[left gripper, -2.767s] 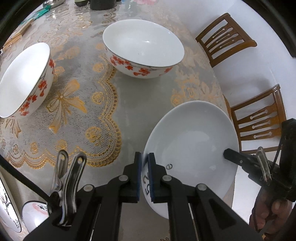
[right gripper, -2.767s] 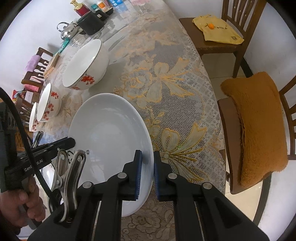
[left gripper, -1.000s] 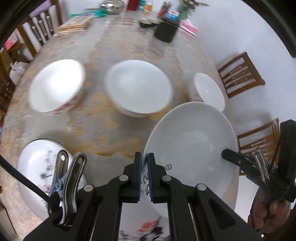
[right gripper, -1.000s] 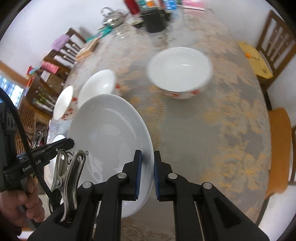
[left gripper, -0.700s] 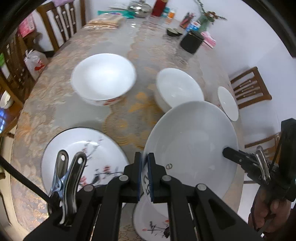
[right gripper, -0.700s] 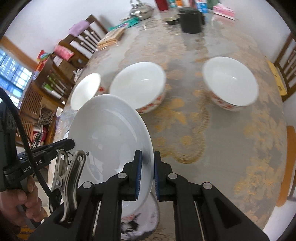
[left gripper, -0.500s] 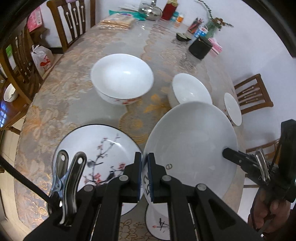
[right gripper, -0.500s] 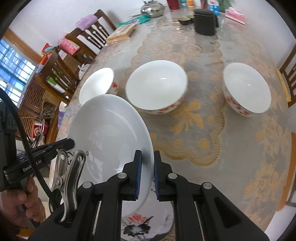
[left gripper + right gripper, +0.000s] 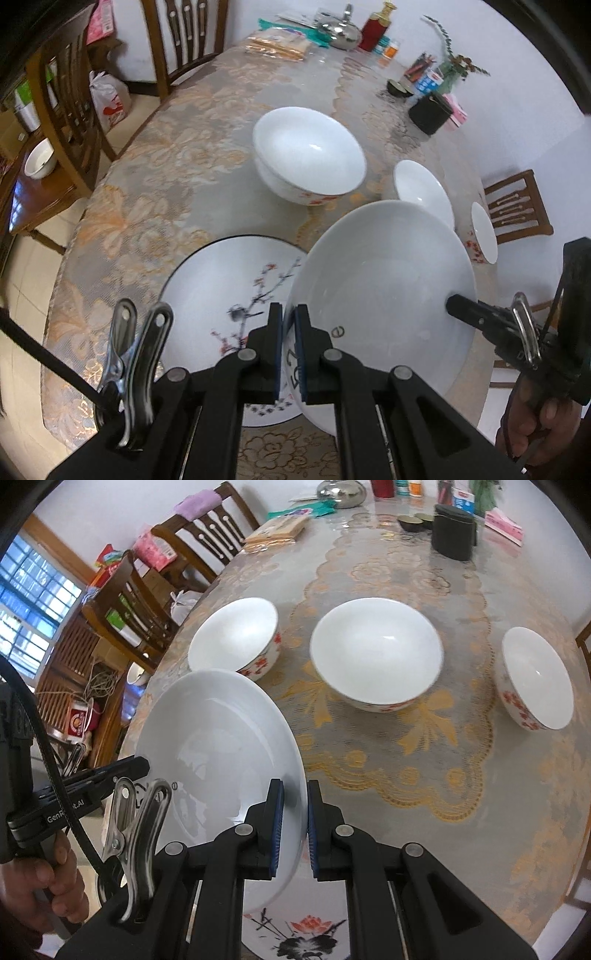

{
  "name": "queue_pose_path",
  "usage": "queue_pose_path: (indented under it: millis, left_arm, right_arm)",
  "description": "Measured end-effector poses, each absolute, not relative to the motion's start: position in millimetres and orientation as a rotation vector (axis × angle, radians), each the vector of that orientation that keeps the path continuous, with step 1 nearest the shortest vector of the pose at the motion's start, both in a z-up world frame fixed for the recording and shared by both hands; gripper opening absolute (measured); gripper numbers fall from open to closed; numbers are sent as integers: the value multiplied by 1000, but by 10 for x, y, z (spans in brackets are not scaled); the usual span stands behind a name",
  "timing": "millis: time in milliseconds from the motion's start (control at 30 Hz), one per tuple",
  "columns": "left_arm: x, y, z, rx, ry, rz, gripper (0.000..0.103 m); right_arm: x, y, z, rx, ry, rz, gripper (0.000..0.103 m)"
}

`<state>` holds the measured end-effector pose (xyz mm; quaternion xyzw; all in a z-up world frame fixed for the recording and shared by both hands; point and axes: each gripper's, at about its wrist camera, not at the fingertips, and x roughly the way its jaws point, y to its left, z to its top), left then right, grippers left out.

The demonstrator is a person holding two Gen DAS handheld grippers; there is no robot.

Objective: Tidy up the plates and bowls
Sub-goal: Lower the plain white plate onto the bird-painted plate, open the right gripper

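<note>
Above painted plate [image 9: 221,295]: plain white plate [image 9: 384,288] aloft, left gripper [image 9: 290,347] and right gripper [image 9: 293,827] both clamping opposite rims. Stacking pending; three bowls [image 9: 376,653] unsorted.

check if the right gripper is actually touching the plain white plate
Touching. In the right wrist view the right gripper has its blue pads closed on the rim of the plain white plate, with the rim passing between them and no gap at the left pad.
</note>
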<state>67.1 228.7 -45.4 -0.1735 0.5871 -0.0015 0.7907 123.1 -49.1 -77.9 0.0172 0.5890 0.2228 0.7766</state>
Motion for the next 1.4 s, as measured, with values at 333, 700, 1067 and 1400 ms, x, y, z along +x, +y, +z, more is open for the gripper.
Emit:
queue_pose_path:
  millis: [333, 700, 1067, 1400]
  left_arm:
    - [470, 2797, -639, -414, 1283, 66, 6]
    - [430, 3124, -849, -421, 1320, 83, 6]
    - [476, 3123, -1022, -409, 1361, 66, 6]
    - [520, 3149, -1087, -396, 1383, 73, 6]
  right_arm:
    - [1220, 75, -999, 3, 1315, 548, 13]
    - [1246, 437, -1227, -13, 1366, 564, 13]
    - [1233, 422, -1404, -5, 1408, 531, 13]
    - [1278, 465, -1577, 14, 1448, 522, 14]
